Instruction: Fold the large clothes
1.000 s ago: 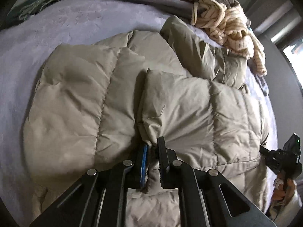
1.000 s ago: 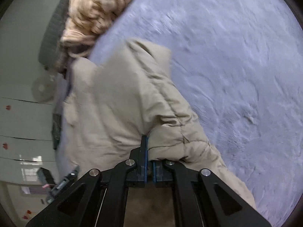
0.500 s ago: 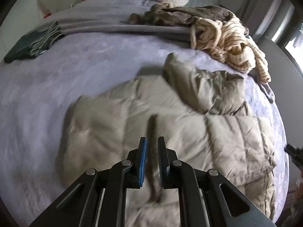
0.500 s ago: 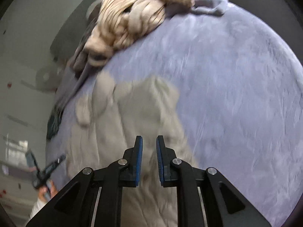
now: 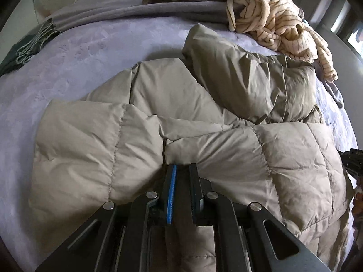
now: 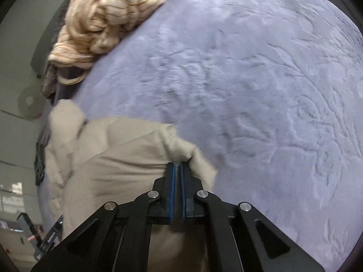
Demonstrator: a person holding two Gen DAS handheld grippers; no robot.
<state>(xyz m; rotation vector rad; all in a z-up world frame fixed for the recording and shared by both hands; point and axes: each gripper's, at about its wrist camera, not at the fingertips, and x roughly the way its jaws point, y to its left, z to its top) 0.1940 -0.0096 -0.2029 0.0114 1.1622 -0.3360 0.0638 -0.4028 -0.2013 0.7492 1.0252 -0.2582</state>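
Beige quilted down jacket (image 5: 145, 149): partly folded, sleeve loose beyond left gripper (image 5: 181, 170), which pinches nothing visible. Right gripper (image 6: 177, 166) has just closed, pinching the jacket's edge. Remaining: 1 or more folds.

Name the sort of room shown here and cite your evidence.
Probably a bedroom: a lilac bedspread covers a bed, a folded grey blanket lies at its far end, and a puffer coat lies beside heaped clothes.

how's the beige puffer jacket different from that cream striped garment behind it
The beige puffer jacket is plain, quilted in puffy panels and spread fairly flat on the purple bedspread. The cream striped garment has thin dark stripes and lies bunched in a heap at the bed's far edge. Both are light-coloured and lie on the same bed.
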